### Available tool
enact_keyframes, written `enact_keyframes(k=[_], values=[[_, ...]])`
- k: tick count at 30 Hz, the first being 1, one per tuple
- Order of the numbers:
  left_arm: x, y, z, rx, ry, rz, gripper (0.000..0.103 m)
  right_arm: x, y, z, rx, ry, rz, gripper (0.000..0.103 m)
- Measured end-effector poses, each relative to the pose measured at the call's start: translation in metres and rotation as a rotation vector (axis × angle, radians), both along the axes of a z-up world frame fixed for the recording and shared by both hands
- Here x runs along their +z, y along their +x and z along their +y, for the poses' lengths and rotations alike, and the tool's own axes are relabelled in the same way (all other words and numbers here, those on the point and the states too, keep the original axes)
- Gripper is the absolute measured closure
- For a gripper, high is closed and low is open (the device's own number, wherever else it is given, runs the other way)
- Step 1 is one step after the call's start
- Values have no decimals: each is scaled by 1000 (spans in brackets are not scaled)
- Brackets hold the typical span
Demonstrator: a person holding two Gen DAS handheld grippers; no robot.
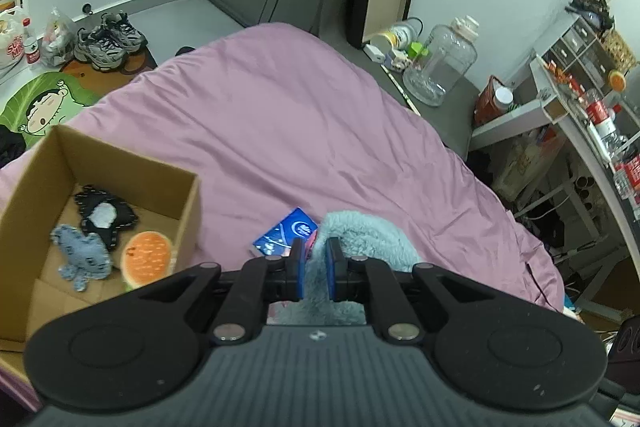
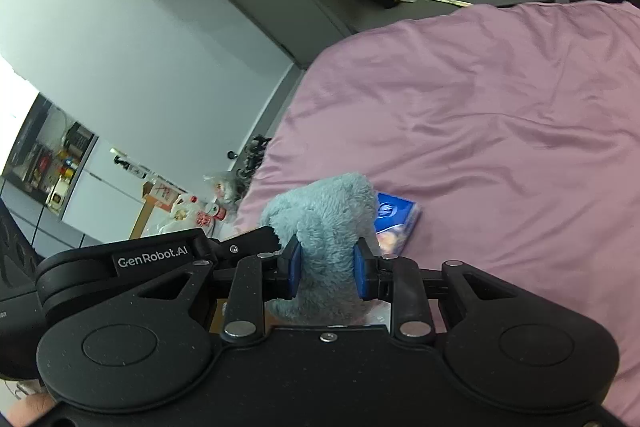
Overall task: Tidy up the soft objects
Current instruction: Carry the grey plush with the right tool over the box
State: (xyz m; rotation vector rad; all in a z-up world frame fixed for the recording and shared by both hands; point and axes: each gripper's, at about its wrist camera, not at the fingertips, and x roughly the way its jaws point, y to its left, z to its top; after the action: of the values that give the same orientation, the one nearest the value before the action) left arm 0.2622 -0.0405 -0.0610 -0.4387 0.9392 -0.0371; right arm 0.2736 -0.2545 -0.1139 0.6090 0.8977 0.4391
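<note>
**Both claws pinching one fluffy blue-grey plush over the bed**

Nearest, left wrist view: left claw has its blue pads pressed into a narrow fold of the fluffy plush. The plush is pale blue-grey, long-piled and shaggy, with a small pink patch showing by the left pad. Its bulk arches away from the pads toward 1 o'clock, and a lower flap hangs back toward the camera, so the long axis runs roughly near-to-far along the fingers.

Right wrist view: right claw grips a thicker part of the same plush, pads set wider apart, with fur bulging between them. Here the plush stands upright, rounded top pointing to 12 o'clock. The left claw's black arm enters at 9 o'clock and meets the plush.

Just beyond the plush, a blue packet lies flat on the pink bed cover; the plush hides part of it.

At 9 o'clock in the left view, an open cardboard box sits on the bed. It holds a grey-blue stitched toy, a black stitched toy with a white patch, and an orange burger-like plush.

Farther, at 2 o'clock: a clear plastic jug on the floor.
</note>
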Motion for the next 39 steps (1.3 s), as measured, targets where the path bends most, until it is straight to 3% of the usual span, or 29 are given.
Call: enact_keyframes(k=[21, 39], values=[[7, -55, 79, 56, -32, -18, 94, 22, -39, 80, 136, -98, -74, 77], [-4, -68, 134, 81, -62, 8, 94, 19, -48, 137, 209, -142, -82, 77]])
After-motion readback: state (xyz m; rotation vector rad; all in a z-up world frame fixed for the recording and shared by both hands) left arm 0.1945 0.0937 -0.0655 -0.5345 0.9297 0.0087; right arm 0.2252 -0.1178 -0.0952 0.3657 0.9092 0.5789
